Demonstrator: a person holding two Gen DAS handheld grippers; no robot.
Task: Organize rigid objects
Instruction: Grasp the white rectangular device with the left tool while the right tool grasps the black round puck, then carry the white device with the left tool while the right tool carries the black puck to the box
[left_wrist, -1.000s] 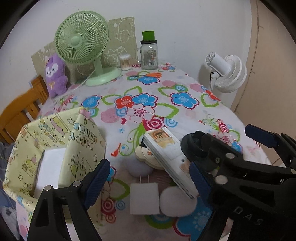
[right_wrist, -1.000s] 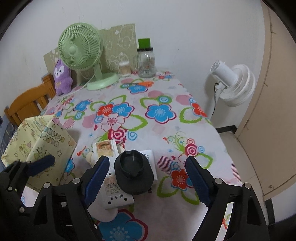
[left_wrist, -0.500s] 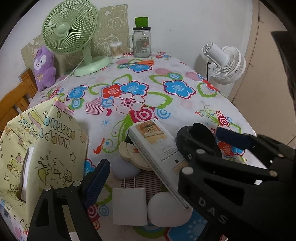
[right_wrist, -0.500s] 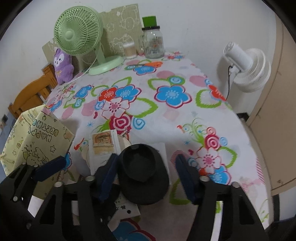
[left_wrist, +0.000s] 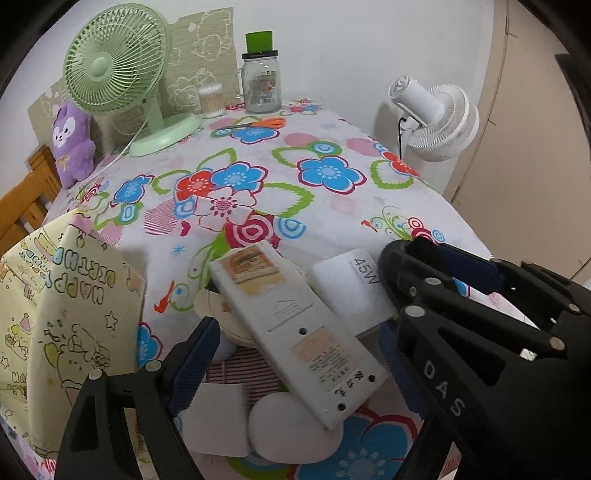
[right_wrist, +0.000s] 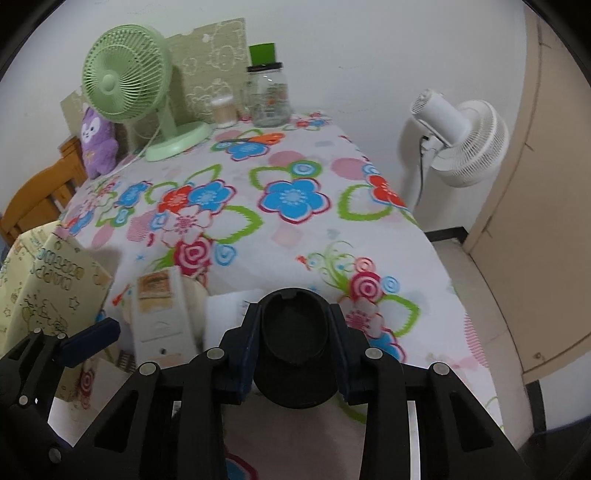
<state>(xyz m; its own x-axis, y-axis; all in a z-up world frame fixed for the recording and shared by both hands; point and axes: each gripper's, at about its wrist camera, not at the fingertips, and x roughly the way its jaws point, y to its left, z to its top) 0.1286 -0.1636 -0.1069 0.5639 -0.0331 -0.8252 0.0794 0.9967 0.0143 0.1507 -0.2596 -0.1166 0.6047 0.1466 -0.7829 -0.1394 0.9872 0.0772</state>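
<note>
Clamping the black cup (right_wrist: 295, 343), the right gripper (right_wrist: 295, 354) hides the left gripper's (left_wrist: 295, 354) right finger, jaws apart

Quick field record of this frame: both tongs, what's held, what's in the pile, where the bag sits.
right tongs: shut on black round cup-like object, pads on both its sides
left tongs: open, holding nothing, over the pile
pile: white remote control lying diagonally on top; white 45W charger beside it; white discs and a white card partly under it
bag: yellow birthday gift bag at near left of pile, upright
surface: floral tablecloth
background: green desk fan, glass jar, purple plush toy
</note>
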